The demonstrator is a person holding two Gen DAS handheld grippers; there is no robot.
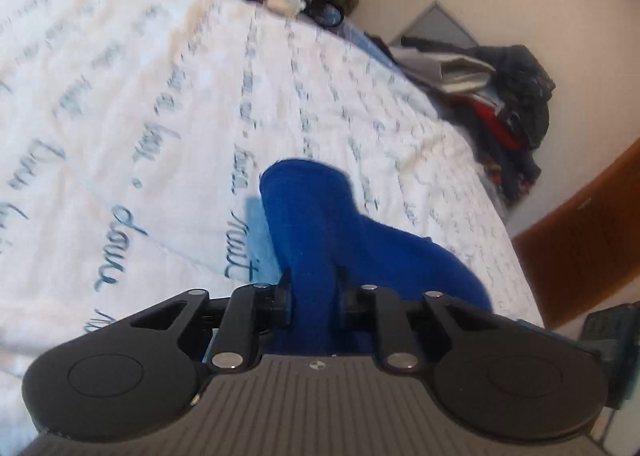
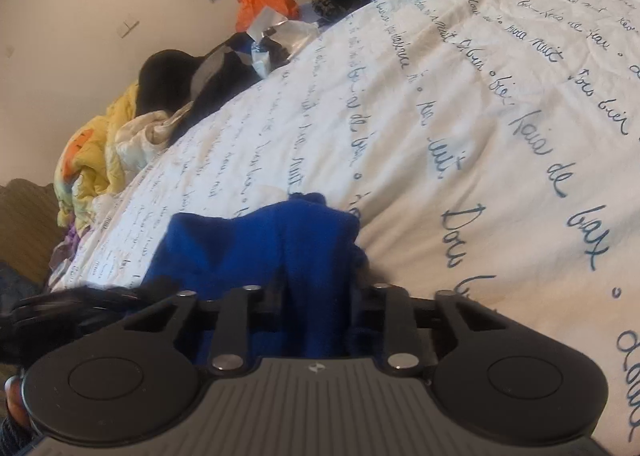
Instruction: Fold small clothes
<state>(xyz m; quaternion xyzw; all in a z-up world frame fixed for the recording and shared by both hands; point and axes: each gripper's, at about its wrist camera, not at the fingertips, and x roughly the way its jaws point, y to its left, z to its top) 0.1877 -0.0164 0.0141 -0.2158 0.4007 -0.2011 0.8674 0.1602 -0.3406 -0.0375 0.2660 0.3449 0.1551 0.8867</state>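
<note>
A bedroom: a wide white quilted bedspread printed with blue handwriting (image 2: 460,95) covers the bed, with heaps of mixed clothing (image 1: 508,95) along its far edge by the wall. Near the spread's close edge, a small bright blue knit garment (image 1: 320,215) is bunched and lifted, held at two spots. The left gripper (image 1: 312,288) is clamped on one fold, the right gripper (image 2: 316,292) on another. This looks like carrying or spreading; next, I judge, pull the cloth flat onto the spread.
</note>
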